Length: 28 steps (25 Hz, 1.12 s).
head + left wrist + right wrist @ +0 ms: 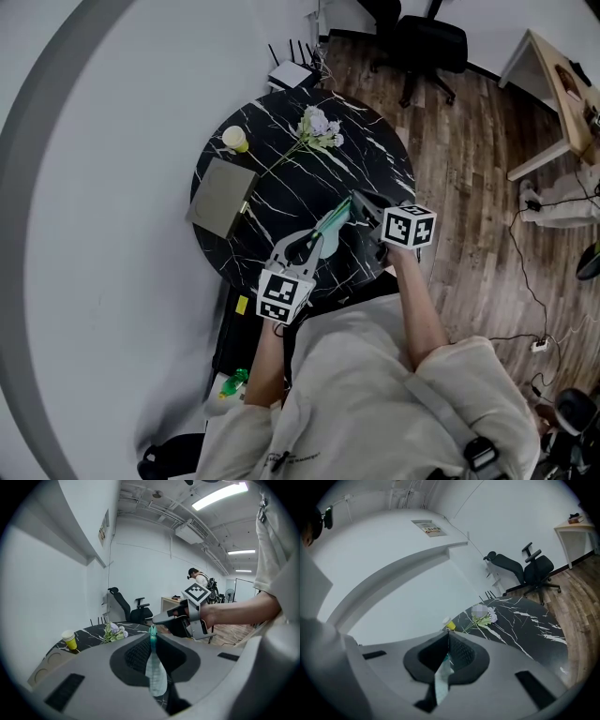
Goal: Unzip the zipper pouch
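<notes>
While over table (281, 202), zipper pouch (332, 224).

My left tool (309, 246) and my right tool (364, 208) hold the zipper pouch (334, 221) between them over the near right part of the counter (281, 178). On the counter, the cup (234, 139) stands far left, the flowers (317, 127) lie to its right, and the flat board (223, 195) lies nearer me. An office chair (422, 47) stands beyond.
</notes>
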Motion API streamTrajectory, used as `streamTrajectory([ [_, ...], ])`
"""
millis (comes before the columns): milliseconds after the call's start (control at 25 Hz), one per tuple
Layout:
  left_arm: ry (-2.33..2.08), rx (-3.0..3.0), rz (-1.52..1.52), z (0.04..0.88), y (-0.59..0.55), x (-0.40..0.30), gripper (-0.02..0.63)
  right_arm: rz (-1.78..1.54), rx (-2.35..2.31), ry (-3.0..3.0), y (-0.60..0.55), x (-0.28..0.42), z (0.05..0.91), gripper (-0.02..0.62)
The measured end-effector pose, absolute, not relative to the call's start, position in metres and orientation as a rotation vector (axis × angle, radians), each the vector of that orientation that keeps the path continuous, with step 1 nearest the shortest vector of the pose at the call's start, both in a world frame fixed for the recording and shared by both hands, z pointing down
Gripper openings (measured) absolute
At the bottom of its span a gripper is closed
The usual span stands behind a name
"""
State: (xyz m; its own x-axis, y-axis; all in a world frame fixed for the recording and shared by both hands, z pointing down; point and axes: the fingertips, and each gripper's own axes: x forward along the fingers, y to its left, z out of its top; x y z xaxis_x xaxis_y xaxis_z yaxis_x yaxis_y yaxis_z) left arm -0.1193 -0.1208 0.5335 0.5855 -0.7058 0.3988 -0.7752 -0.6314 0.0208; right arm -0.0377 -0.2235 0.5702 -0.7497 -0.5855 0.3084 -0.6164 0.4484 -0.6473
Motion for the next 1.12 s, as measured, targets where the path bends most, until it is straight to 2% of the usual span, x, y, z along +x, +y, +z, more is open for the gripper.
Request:
streamTrajectory([
  [760, -1.219, 2.651, 0.506, 0.528, -0.125, -0.112, 0.051, 1.177, 1.3, -2.543, -0.234, -0.006, 0.58, 0.015],
  [1040, -1.256, 2.598, 0.488, 0.531, -0.129, -0.122, 0.051, 1.146, 1.312, -2.565, -0.235, -0.002, 0.569, 0.041],
  [1120, -1.272, 2.584, 0.491, 0.534, -0.129, -0.127, 0.051, 1.138, 1.308, -2.587, -0.235, -0.002, 0.562, 0.025],
])
